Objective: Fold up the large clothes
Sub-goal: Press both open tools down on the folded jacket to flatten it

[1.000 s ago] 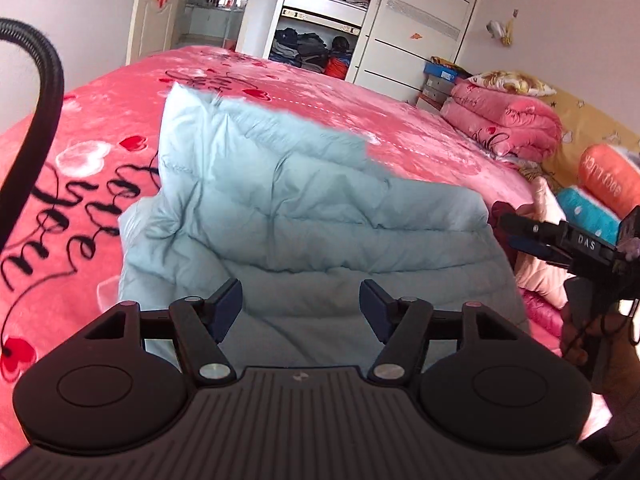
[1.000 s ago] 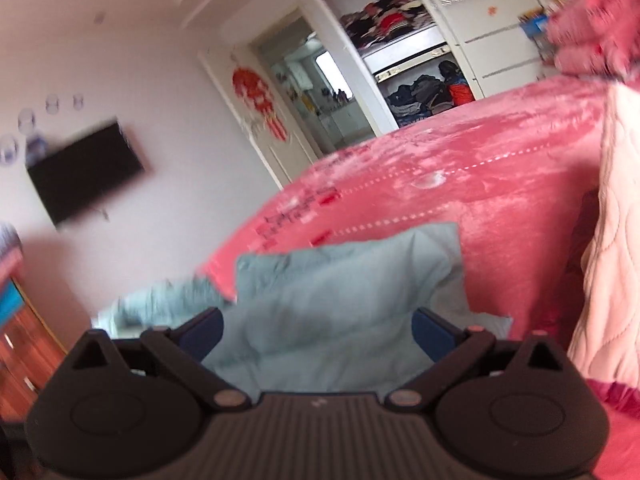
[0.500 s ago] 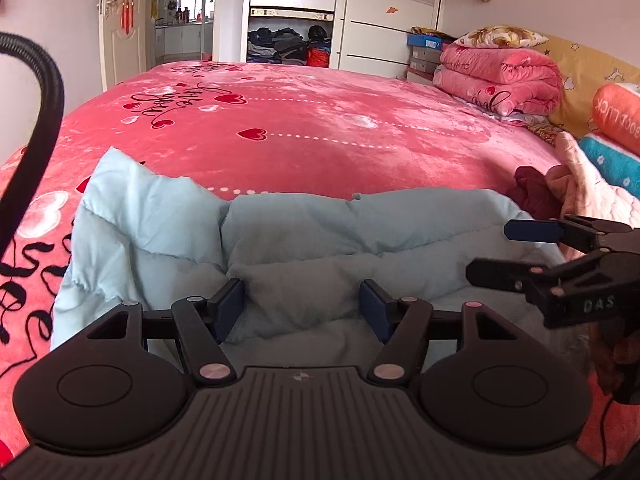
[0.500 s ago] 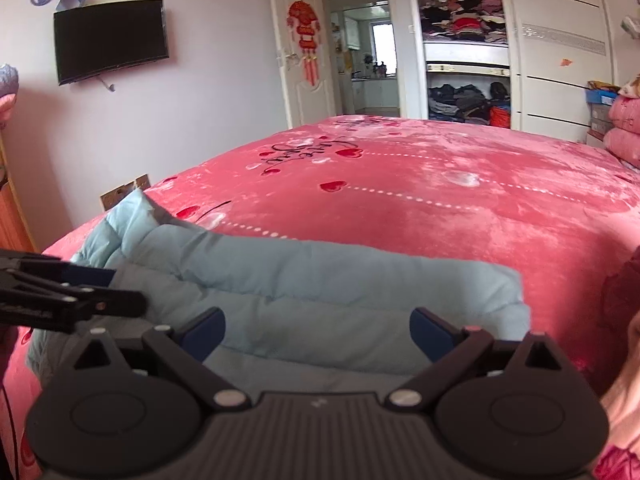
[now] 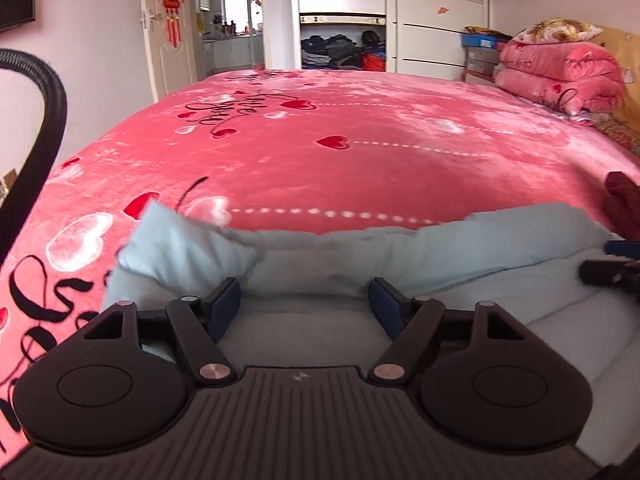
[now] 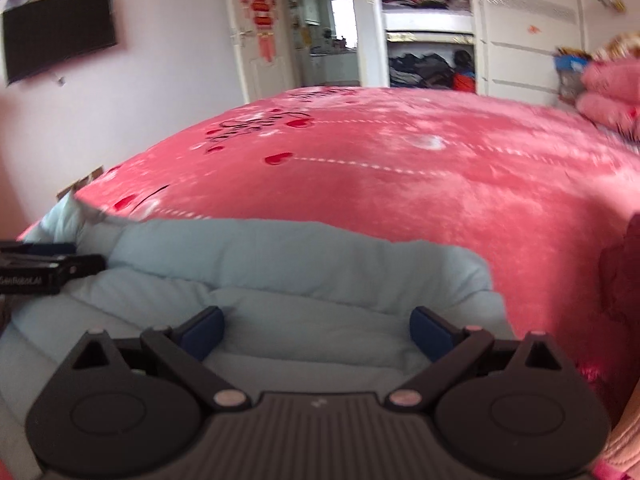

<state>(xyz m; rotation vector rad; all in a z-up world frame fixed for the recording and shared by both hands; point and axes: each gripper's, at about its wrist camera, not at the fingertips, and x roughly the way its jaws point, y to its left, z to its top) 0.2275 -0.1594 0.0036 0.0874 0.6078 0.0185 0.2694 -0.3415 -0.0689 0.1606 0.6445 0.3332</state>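
Covering most of both views, the bed (image 5: 360, 168) wears a pink blanket printed with red hearts and black script. Wardrobe (image 5: 436, 28) with open shelves of clothes stands beyond the far edge; folded pink quilt (image 5: 560, 76) stacked at the head end, right side. Television (image 6: 60, 32) on the left wall.

Jacket (image 5: 400, 256), pale blue and padded, lies at the near edge of the bed, folded into a thick band. Long axis runs left to right across both views, parallel to the near edge. Far fold forms a raised puffy ridge; one corner (image 5: 160, 236) at the left end sticks up and away over the blanket. Dark red garment (image 5: 624, 204) lies just beside the jacket's right end.

Left hand-held gripper (image 5: 304, 312): jaws have just been opening and now stand wide apart, low over the jacket's near layer, padding between the blue pads (image 5: 224, 308) but not pinched.

Right hand-held gripper (image 6: 316, 334): jaws spread wide as well, over the jacket's right half, nothing clamped. Its tips show at the right edge of the left view (image 5: 612, 264); the left one shows at the left edge of the right view (image 6: 44, 268).
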